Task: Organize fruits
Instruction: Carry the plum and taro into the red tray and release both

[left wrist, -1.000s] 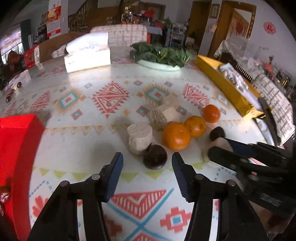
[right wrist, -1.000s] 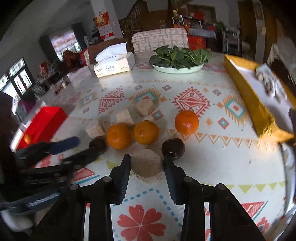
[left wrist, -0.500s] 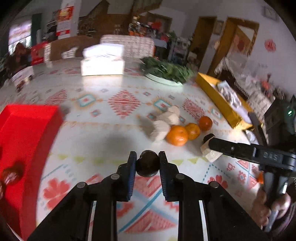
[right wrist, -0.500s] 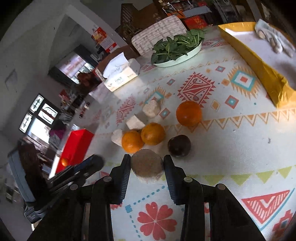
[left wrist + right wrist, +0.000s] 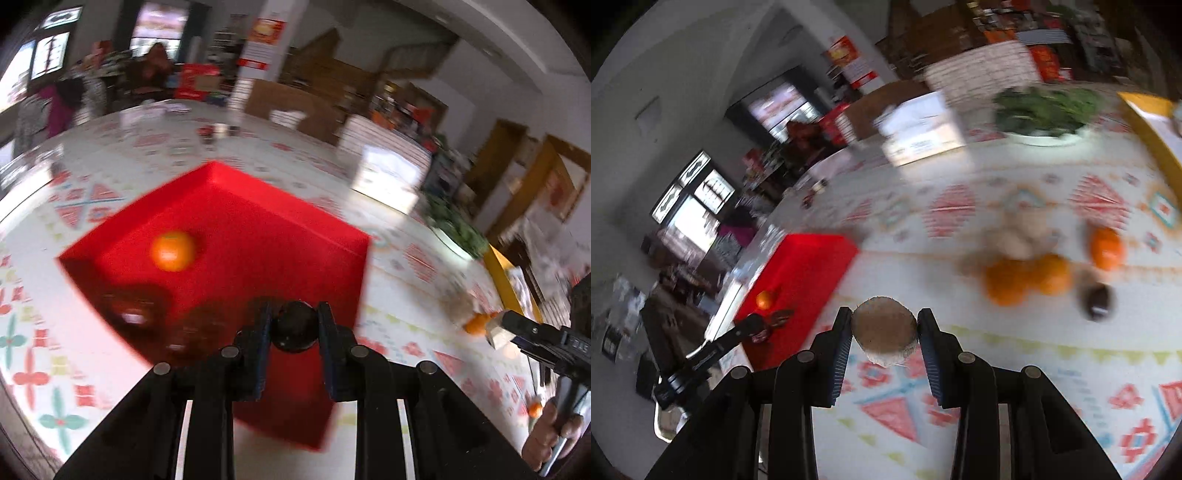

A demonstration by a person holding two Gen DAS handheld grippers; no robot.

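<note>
Left gripper (image 5: pixel 294 328): jaws clamped on a dark round fruit (image 5: pixel 294 328), held above the near part of the red tray (image 5: pixel 258 206). In the tray: one orange (image 5: pixel 173 250) toward the far left side, plus two dark blurred shapes near the front left wall, too smeared to identify. Tray sits on the patterned tablecloth (image 5: pixel 44 354).

Right gripper (image 5: pixel 884 334): jaws clamped on a tan round block (image 5: pixel 884 332), flat brownish face toward the camera, lifted clear of the tablecloth. Right wrist view is heavily motion-blurred.

Past the right gripper, on the cloth: two oranges (image 5: pixel 1027 278) touching side by side, a third orange (image 5: pixel 1106 247) apart to the right, another dark fruit (image 5: pixel 1100 301) in front of it, pale blocks (image 5: pixel 1023 232) just behind the orange pair. Red tray is well to the left of that cluster, with the left gripper over it.

Far end of the table: tissue box (image 5: pixel 919 133), plate of greens (image 5: pixel 1047 110), yellow tray (image 5: pixel 1152 122) at the right edge.
</note>
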